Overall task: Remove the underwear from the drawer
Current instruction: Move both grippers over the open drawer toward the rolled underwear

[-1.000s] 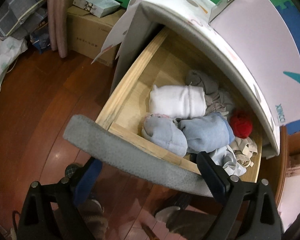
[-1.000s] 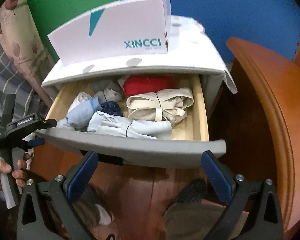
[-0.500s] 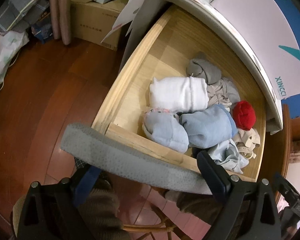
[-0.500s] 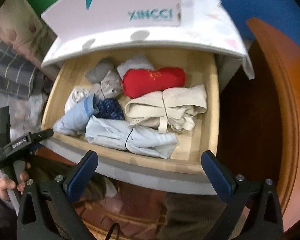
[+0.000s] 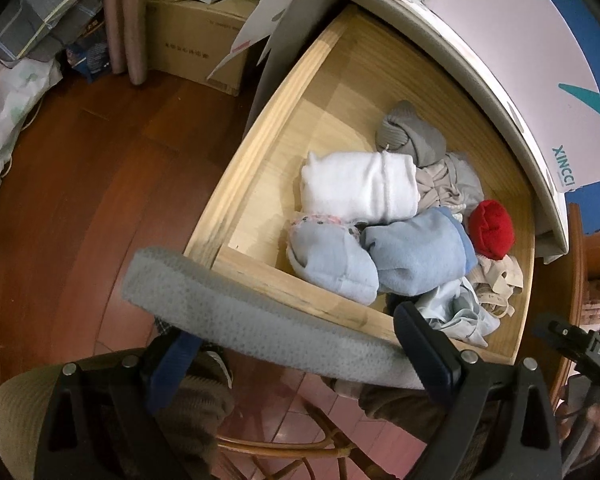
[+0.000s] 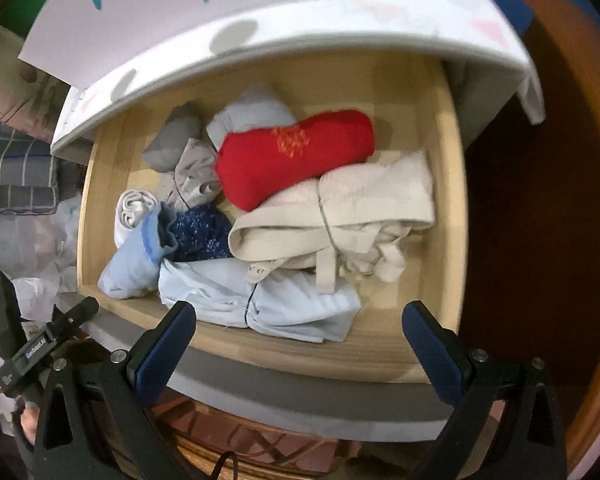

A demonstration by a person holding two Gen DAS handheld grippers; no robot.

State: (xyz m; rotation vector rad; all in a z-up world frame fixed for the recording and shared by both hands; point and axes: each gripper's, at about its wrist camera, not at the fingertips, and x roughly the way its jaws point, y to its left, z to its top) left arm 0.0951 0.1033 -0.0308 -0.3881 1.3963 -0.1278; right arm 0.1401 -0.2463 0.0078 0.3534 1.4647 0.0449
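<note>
drawer (image 6: 452,184) pulled out, rolls exposed | right gripper (image 6: 300,332) over pale-blue bundle (image 6: 260,300), fingers spread, empty | left gripper (image 5: 292,356) fingers spread astride drawer front, empty

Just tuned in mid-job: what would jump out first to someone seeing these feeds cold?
The open drawer, stuffed with rolled clothes, fills both views. Brightest is the red roll near the back, lying partly on a beige bundle; a pale blue piece lies at the front edge. Both claws, left and right, hang open over the drawer's front, holding nothing.
</note>
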